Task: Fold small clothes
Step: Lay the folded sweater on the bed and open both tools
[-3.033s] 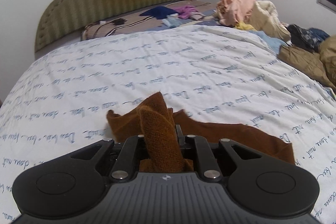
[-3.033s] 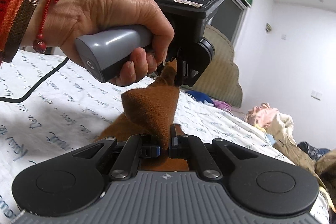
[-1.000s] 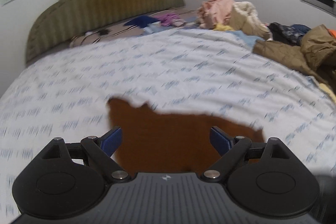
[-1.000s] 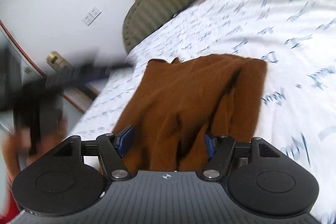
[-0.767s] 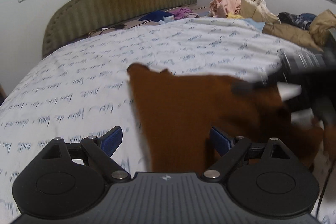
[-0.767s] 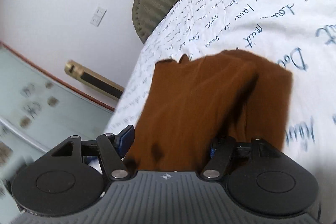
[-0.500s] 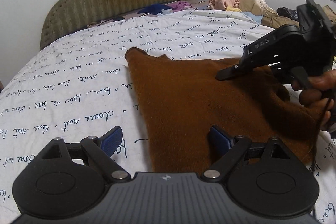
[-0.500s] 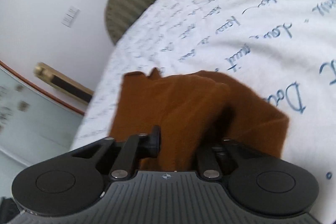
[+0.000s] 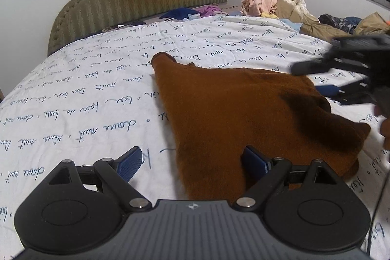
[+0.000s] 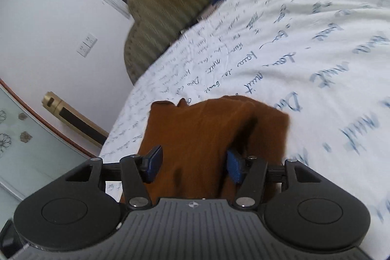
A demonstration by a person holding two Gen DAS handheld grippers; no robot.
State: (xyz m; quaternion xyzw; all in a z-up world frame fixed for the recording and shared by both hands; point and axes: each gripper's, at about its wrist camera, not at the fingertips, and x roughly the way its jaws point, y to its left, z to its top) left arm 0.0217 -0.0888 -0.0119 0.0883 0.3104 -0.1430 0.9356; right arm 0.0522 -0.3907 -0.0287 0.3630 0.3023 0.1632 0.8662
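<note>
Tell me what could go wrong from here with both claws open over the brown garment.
1. The brown garment lies bunched at its right edge; folding now could trap that lump.
2. The right claw, its jaws just reopened, straddles raised cloth and could pinch several layers.
3. The left claw straddles the garment's near edge; closing could catch the printed bedsheet too.

A rust-brown knit garment lies spread on the script-printed white bedspread. Its right edge is rumpled into folds.

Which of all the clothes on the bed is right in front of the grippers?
The brown garment, spread flat on the white quilt. The other clothes lie bunched in a pile far back near the wall.
</note>
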